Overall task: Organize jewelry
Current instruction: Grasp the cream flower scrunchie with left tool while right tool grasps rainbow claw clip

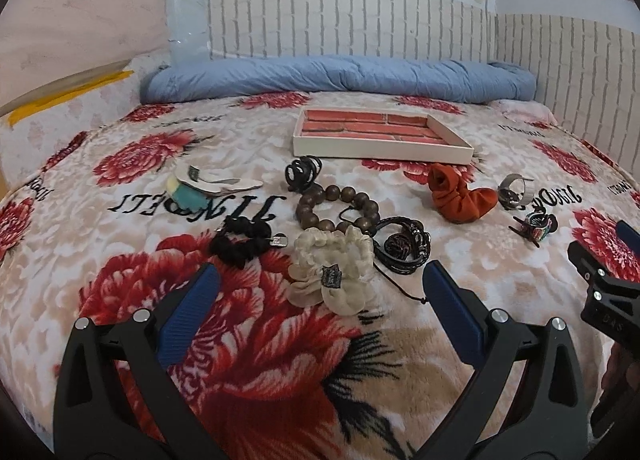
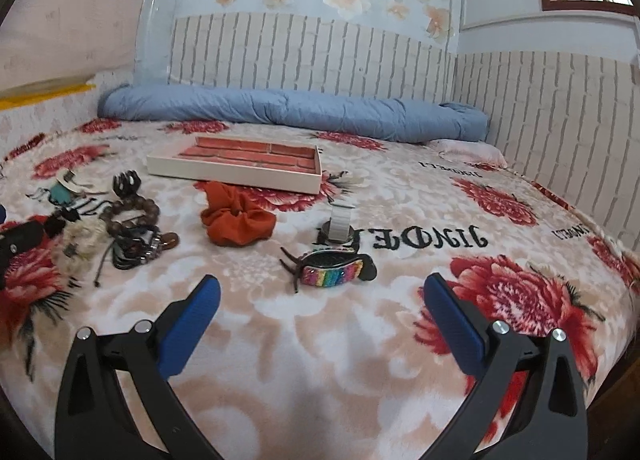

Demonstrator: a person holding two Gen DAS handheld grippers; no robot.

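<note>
Jewelry and hair pieces lie on a floral blanket. A white tray [image 1: 380,148] with a red brick-pattern lining sits behind them; it also shows in the right wrist view [image 2: 236,174]. My left gripper [image 1: 320,292] is open and empty just short of a cream scrunchie [image 1: 332,264]. Beyond lie a wooden bead bracelet [image 1: 336,206], a black scrunchie [image 1: 240,240], a black braided bracelet [image 1: 404,246] and an orange scrunchie [image 1: 460,196]. My right gripper [image 2: 320,296] is open and empty just before a rainbow hair clip [image 2: 330,270]. A watch [image 2: 338,228] stands behind the clip.
A black claw clip [image 1: 303,172] and a teal-and-white piece [image 1: 200,186] lie at the left of the pile. A rolled blue quilt [image 1: 340,78] runs along the wall behind the tray. The right gripper's body [image 1: 608,288] shows at the right edge of the left wrist view.
</note>
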